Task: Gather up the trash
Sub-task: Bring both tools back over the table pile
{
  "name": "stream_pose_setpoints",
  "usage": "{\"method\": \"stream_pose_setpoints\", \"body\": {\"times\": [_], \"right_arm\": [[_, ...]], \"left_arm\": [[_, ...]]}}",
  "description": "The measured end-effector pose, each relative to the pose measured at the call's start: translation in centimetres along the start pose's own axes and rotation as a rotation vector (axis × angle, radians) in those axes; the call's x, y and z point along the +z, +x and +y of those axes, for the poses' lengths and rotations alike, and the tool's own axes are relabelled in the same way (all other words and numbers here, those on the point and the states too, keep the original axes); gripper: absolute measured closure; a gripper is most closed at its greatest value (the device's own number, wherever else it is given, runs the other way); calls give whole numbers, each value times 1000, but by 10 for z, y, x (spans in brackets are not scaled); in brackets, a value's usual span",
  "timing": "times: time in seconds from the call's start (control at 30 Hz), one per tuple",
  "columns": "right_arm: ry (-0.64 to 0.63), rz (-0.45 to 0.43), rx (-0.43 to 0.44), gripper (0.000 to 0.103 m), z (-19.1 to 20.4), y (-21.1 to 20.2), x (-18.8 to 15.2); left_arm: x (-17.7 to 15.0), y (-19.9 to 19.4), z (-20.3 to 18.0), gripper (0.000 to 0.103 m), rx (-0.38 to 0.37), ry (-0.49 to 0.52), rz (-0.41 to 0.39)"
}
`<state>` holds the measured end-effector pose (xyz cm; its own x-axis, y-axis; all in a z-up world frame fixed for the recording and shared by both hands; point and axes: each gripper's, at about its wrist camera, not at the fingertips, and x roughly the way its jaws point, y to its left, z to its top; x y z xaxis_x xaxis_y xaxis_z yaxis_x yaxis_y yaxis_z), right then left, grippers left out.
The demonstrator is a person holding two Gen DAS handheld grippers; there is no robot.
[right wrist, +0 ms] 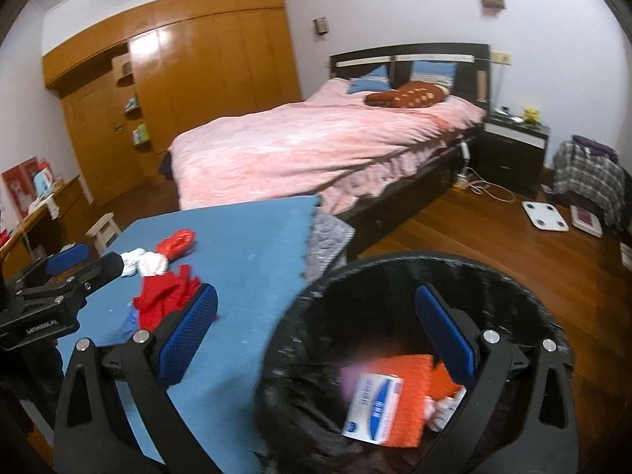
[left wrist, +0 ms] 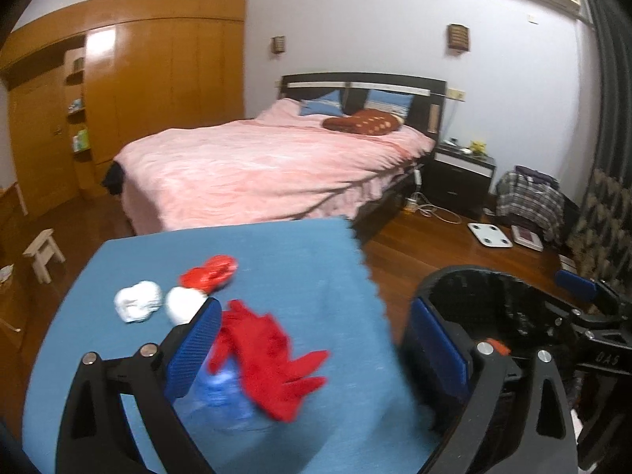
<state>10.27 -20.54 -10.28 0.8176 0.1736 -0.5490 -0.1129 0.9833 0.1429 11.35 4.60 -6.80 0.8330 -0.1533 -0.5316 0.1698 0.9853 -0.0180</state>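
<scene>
Trash lies in a loose cluster near the left side of the blue felt-like tabletop (left wrist: 276, 260), within easy reach of both tools: a crumpled red fabric scrap with jagged points (left wrist: 268, 359), a shiny red plastic wrapper (left wrist: 209, 270), two balled white tissues (left wrist: 138, 300) and, partly under the red scrap, a clear plastic bag with blue print (left wrist: 225, 395). The round black bin lined with a glossy black bag (right wrist: 395, 276) stands just beside the tabletop's right edge, likely so that pieces travel only a short way; inside it rest an orange textured pouch (right wrist: 410, 387) and a white-and-blue cardboard box (right wrist: 371, 407). The left claw (left wrist: 316, 347) hangs above the red scrap with its blue ribbed pads wide apart and empty, seemingly lined up for that soft, limp piece. The right claw (right wrist: 316, 335) hovers over the bin mouth, its pads likewise spread and holding nothing.
</scene>
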Motion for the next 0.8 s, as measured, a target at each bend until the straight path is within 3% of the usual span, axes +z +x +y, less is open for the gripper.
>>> {"method": "stream_pose_setpoints", "body": {"times": [0.4,0.8], "right_arm": [[-86,23,104,6,77,40,1],[-110,90,139,6,119,83,-17]], "left_arm": [[-24,-5,83,9,181,-49,7],[-49,6,126,9,238,-88,50]]}}
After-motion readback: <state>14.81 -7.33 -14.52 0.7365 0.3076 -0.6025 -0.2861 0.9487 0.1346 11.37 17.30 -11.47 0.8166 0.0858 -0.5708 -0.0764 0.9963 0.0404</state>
